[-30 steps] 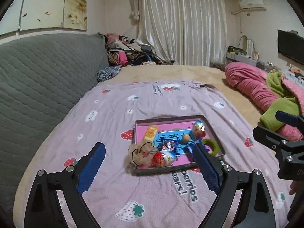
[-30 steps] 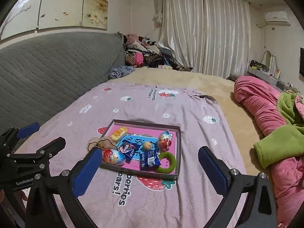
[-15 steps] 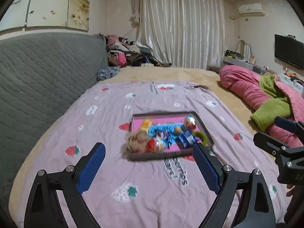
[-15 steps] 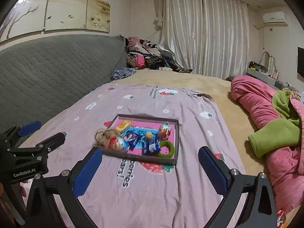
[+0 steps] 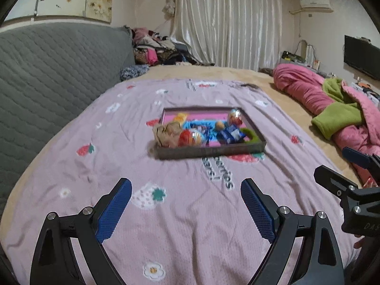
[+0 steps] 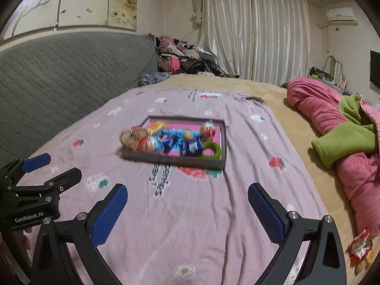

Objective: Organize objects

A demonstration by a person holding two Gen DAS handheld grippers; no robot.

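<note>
Your left claw (image 5: 186, 210): matte black frame, two angled arms with triangular cut-outs, silver round screws at the joints. Finger pads (image 5: 113, 210) are blue with a fine mesh grip texture. Your right claw (image 6: 187, 215) is the same build: black arms, silver screws, blue textured pads (image 6: 265, 217). From the right wrist camera, the left unit's side shows white "GenRobot.AI" lettering on black, plus a blue tab up top. Bit of bare skin from your fingers shows under each unit at the frame edge.
</note>
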